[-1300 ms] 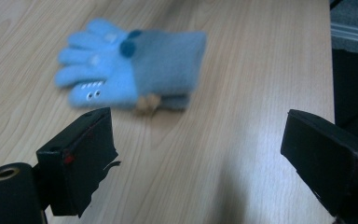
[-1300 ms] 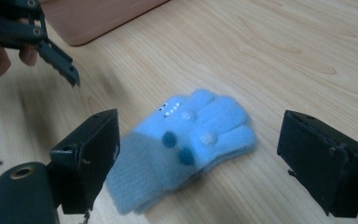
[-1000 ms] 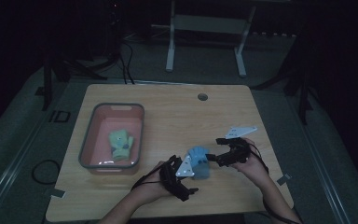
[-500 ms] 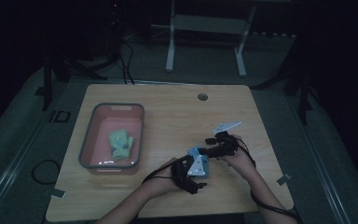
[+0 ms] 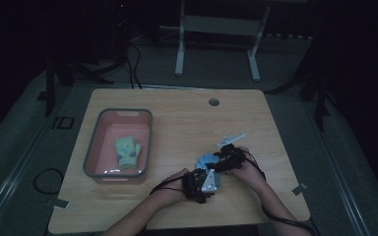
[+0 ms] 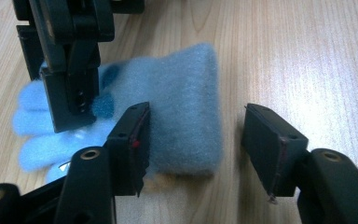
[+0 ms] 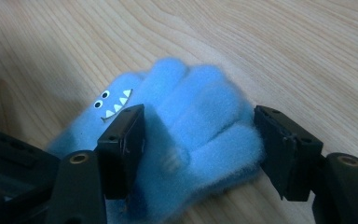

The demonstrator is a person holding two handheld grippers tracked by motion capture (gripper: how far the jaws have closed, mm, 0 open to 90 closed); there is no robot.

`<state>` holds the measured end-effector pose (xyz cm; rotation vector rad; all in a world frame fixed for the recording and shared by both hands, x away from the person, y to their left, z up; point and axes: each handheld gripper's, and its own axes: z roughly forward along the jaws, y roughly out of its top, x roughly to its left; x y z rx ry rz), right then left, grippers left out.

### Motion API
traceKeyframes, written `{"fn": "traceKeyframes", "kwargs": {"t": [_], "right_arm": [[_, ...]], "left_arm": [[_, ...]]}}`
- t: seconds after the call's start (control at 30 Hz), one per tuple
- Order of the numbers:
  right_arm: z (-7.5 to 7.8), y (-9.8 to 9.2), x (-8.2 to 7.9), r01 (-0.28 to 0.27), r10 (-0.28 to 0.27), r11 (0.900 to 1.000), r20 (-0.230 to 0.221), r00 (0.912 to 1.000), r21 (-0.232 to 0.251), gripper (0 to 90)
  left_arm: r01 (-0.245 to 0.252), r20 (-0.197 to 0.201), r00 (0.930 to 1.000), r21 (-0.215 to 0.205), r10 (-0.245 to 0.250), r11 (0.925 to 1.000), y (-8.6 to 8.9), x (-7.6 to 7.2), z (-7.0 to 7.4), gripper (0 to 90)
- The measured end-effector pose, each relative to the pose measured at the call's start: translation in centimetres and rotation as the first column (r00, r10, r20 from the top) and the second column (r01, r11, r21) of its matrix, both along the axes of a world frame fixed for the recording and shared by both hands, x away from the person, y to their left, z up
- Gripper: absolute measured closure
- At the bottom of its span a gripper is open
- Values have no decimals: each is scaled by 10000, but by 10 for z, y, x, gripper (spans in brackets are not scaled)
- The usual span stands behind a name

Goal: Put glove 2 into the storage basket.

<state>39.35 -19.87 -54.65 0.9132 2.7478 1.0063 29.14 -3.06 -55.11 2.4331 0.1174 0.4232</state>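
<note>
Grippers lower than before: left gripper jaws just closing, astride blue glove cuff, not clamped; right gripper open around glove fingers

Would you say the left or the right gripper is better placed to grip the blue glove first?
Probably the right gripper: its jaws straddle the blue glove's fingers, almost touching both sides. The left gripper has one jaw resting on the cuff, the other off it over bare table.

Black tongs with screwed rectangular pads, grey plate, trailing black cables.
</note>
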Motion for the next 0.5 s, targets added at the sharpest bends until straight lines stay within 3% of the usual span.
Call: {"fn": "traceKeyframes", "kwargs": {"t": [0.13, 0.27, 0.4, 0.5], "right_arm": [[0, 1, -4, -43, 45, 9999, 144, 9999, -140, 378], [1, 1, -6, -251, 252, 9996, 70, 9997, -87, 514], [0, 1, -5, -596, 607, 9978, -349, 9975, 301, 680], [-1, 3, -5, -637, 664, 9970, -630, 9958, 442, 738]], "left_arm": [[-80, 136, 9999, 51, 79, 10000, -1, 0, 0, 526], [-238, 181, 9996, 149, 235, 9996, -2, 3, 0, 627], [-352, -93, 9993, -12, 352, 9994, -1, 6, 2, 687], [-414, -178, 9990, -57, 413, 9991, -1, 6, 3, 722]]}}
